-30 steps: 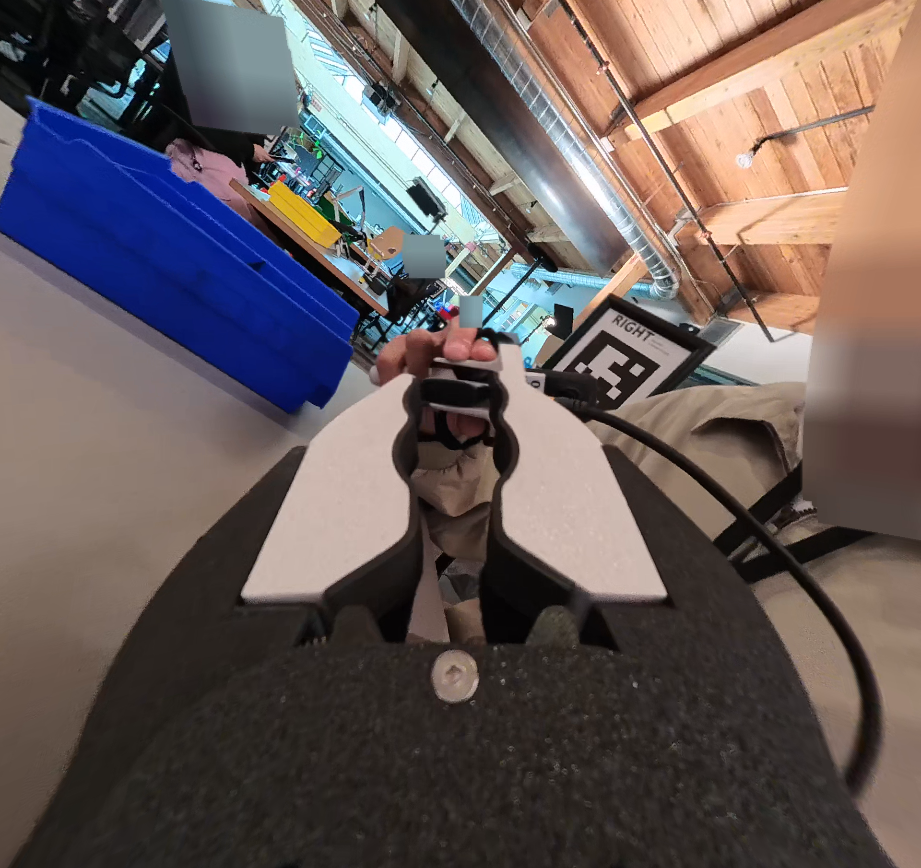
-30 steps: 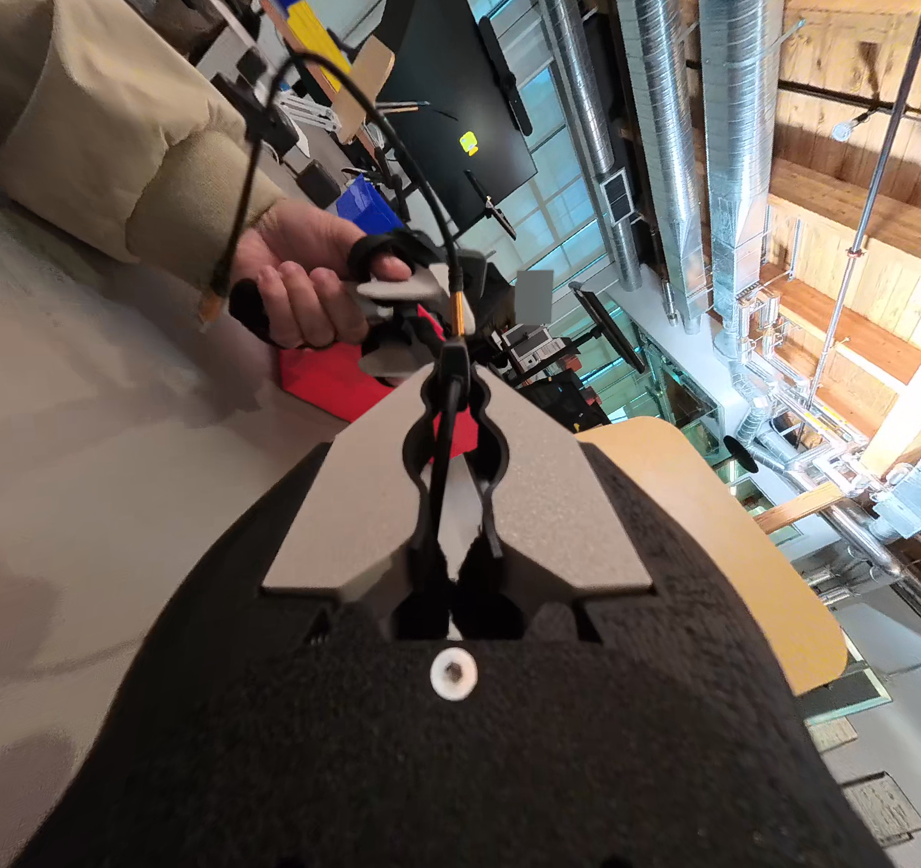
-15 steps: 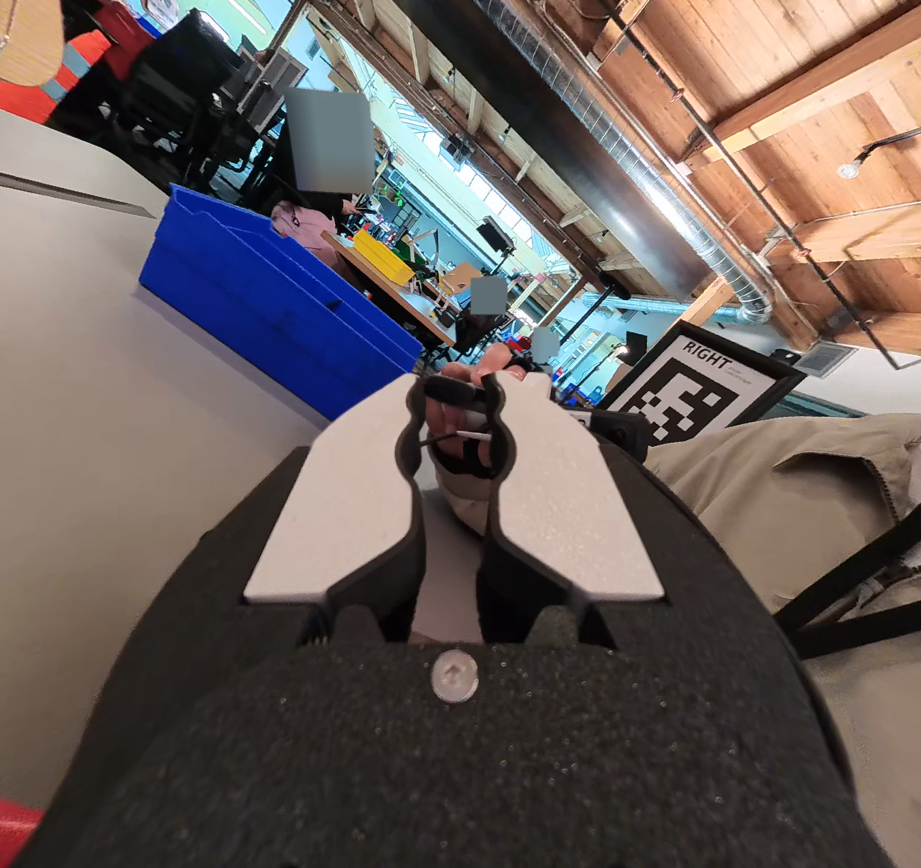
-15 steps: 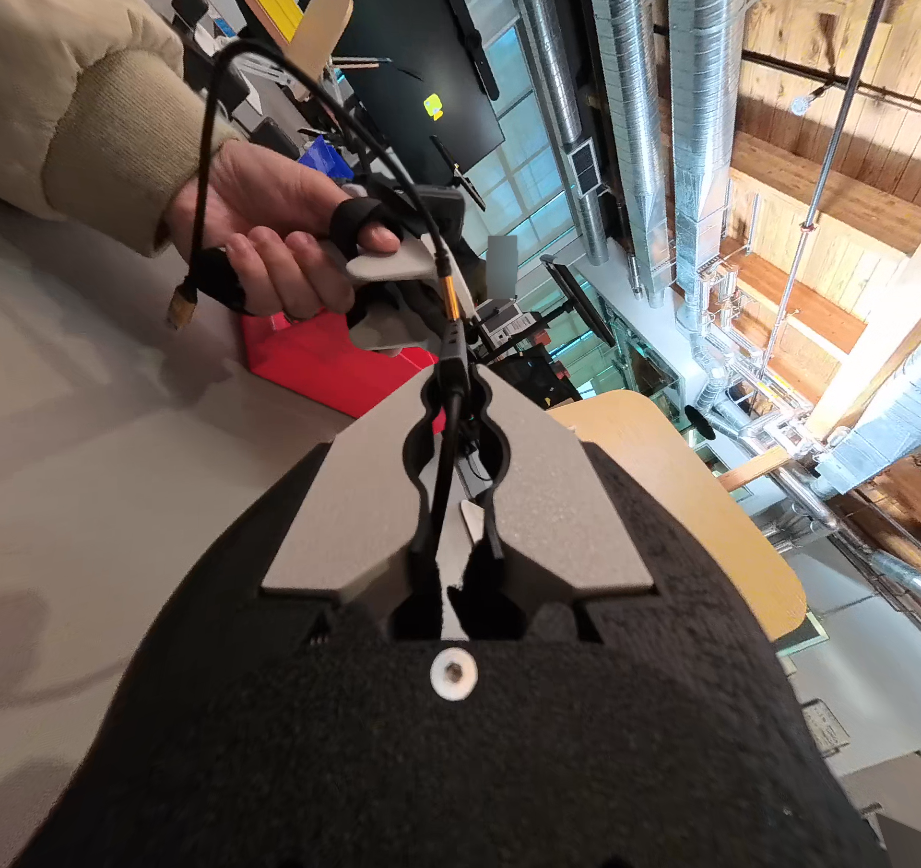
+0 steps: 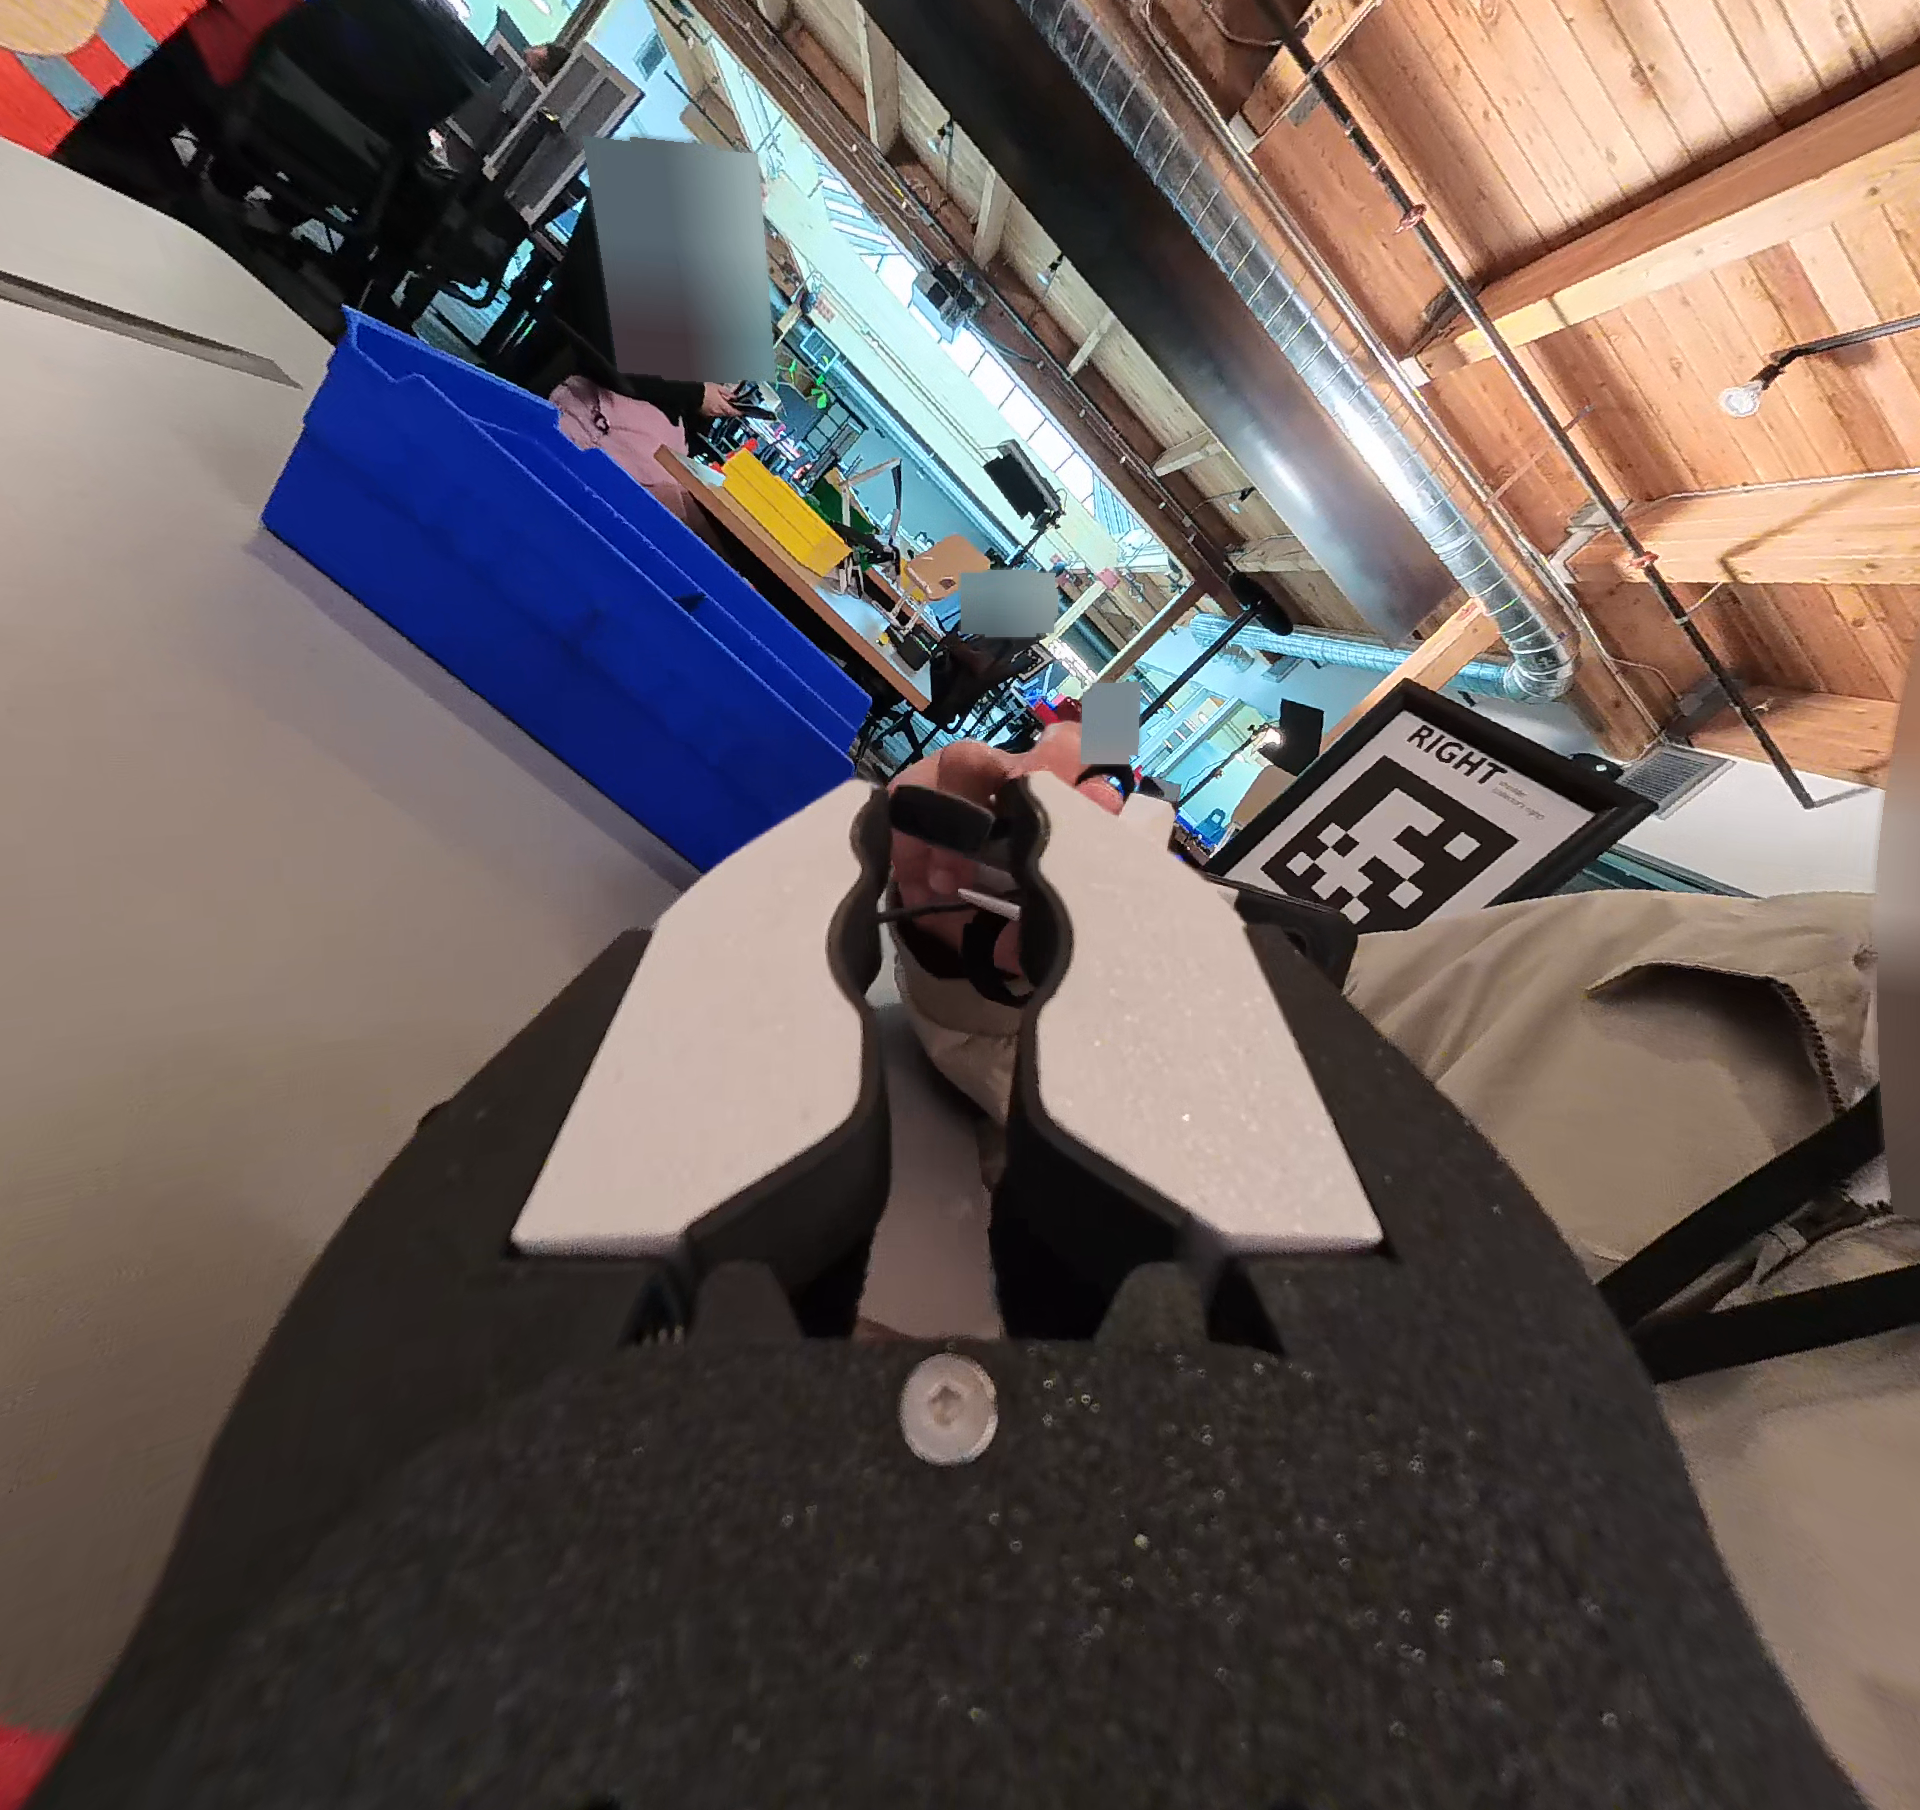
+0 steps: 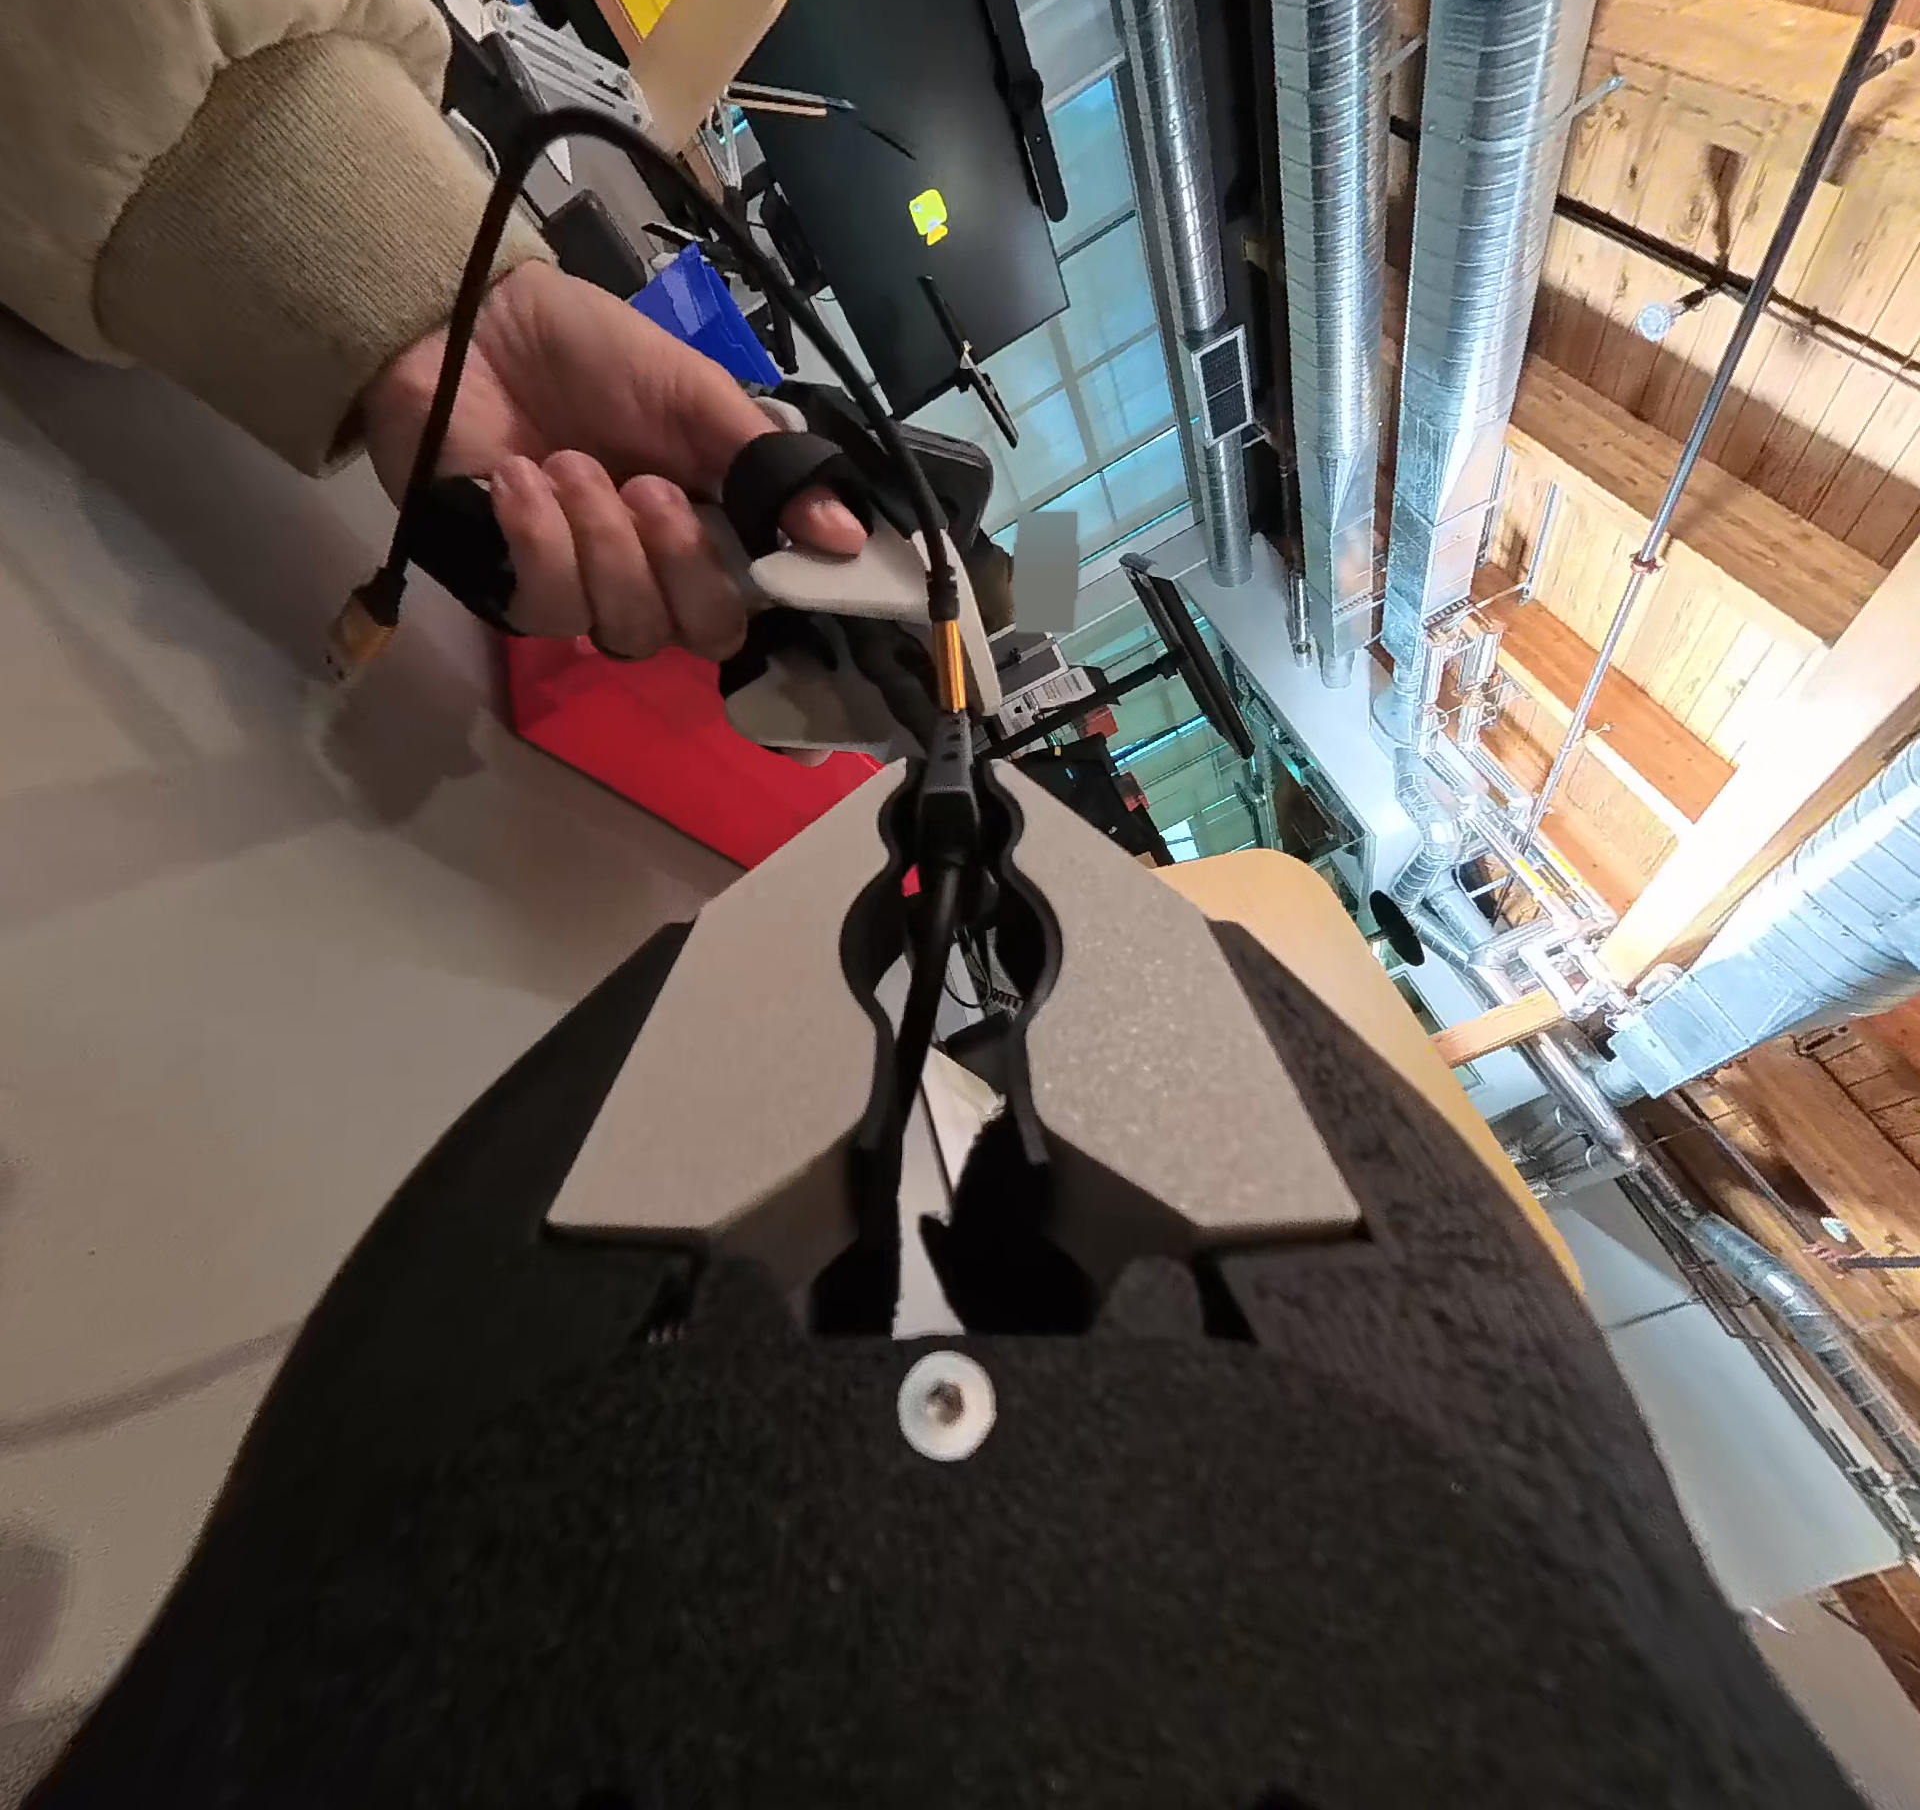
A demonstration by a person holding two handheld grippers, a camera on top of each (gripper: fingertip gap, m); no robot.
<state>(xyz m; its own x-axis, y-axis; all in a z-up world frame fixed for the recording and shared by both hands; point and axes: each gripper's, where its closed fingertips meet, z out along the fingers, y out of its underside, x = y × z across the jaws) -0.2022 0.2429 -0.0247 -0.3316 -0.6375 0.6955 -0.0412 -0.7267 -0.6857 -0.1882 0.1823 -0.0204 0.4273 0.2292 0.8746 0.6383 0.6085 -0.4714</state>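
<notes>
My right gripper (image 6: 945,773) is shut on a black cable (image 6: 914,981) that runs up between its fingers to a black connector at the tips. A gold-collared plug (image 6: 948,659) sits in that connector. Its lead arcs over a person's hand (image 6: 582,472) and ends in a loose gold plug (image 6: 364,622) hanging above the grey table (image 6: 208,929). That hand holds the other gripper, whose white fingers (image 6: 831,581) lie beside the gold collar. My left gripper (image 5: 954,804) has its jaws a narrow gap apart. A short black piece (image 5: 935,818) lies across its tips; whether it is gripped is unclear.
A blue bin (image 5: 540,565) stands on the table (image 5: 260,929) beyond the left gripper. A red bin (image 6: 665,752) lies behind the hand. A black-and-white marker board (image 5: 1392,825) and a beige sleeve (image 5: 1558,1033) are to the right. A tan board (image 6: 1351,981) lies to the right of the right gripper. Some 7 cm of space lies between my two pairs of fingers.
Both grippers stayed tip to tip while both views swung. The blue bin slid from the left edge towards the middle. The hand and the loose plug end now appear nearer in the right wrist view.
</notes>
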